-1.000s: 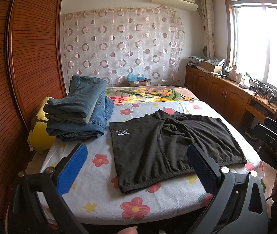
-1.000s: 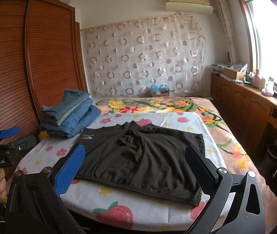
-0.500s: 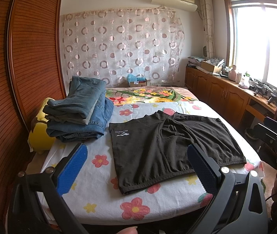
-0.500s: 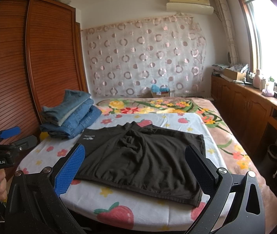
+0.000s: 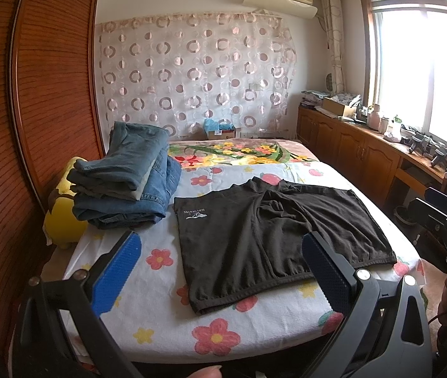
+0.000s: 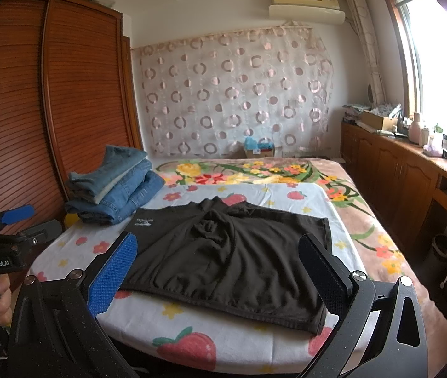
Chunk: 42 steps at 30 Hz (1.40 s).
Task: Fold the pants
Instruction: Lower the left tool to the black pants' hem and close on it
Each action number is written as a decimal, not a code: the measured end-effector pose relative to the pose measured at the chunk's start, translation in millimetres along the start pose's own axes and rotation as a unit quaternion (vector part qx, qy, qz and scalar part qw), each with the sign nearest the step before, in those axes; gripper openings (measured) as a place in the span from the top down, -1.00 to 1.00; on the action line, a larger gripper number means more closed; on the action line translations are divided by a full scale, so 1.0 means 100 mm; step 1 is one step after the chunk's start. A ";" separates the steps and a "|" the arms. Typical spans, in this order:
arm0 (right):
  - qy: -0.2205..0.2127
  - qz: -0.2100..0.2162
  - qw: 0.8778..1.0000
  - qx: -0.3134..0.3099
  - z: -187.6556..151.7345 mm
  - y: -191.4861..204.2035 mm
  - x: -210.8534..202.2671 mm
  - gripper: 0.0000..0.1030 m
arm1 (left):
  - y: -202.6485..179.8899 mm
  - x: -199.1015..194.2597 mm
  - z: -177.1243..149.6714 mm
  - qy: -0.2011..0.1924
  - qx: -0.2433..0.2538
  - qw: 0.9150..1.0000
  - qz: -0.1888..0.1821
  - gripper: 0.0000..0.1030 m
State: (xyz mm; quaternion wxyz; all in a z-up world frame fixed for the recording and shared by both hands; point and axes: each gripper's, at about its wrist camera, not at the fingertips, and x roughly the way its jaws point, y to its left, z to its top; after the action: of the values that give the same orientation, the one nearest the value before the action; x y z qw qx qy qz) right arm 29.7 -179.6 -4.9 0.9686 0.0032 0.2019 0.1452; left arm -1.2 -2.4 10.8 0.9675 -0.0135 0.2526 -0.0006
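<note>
A pair of dark brown shorts [image 5: 270,236] lies spread flat on the flowered bed sheet [image 5: 160,283], waistband toward me, a small white logo near its left corner. It also shows in the right wrist view [image 6: 232,252]. My left gripper [image 5: 220,264] is open and empty, held in the air before the bed's near edge. My right gripper [image 6: 217,267] is open and empty, also held short of the near edge. Each gripper shows in the other's view, the left one [image 6: 6,230] at far left, the right one [image 5: 444,217] at far right.
A stack of folded blue jeans [image 5: 125,176] sits on the bed's left side beside a yellow cushion [image 5: 62,214]. A wooden wardrobe [image 5: 34,110] lines the left. A wooden cabinet counter [image 5: 365,145] with small items runs under the window at right.
</note>
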 end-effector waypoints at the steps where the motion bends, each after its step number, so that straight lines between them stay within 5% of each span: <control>1: 0.001 0.000 1.000 0.000 -0.01 -0.01 0.00 -1.00 | -0.01 0.01 0.00 0.003 0.000 1.000 -0.001 -1.00; 9: 0.020 -0.005 1.000 0.001 -0.07 0.08 0.08 -1.00 | -0.10 0.13 -0.11 0.027 -0.002 1.000 -0.010 -0.99; 35: 0.121 -0.039 0.992 -0.008 -0.59 -0.52 0.80 -1.00 | 0.31 0.78 -0.60 0.110 -0.026 0.993 -0.016 -0.99; 42: 0.149 -0.052 0.987 -0.011 -0.72 -0.60 0.89 -1.00 | 0.48 0.90 -0.73 0.132 -0.040 0.990 -0.020 -0.78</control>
State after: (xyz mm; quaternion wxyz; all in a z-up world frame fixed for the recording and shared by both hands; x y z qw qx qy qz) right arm 96.3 -215.3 -110.1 0.9339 -0.0396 0.3422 0.0960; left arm 41.3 42.6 -98.0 0.9242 -0.0576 0.3773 -0.0119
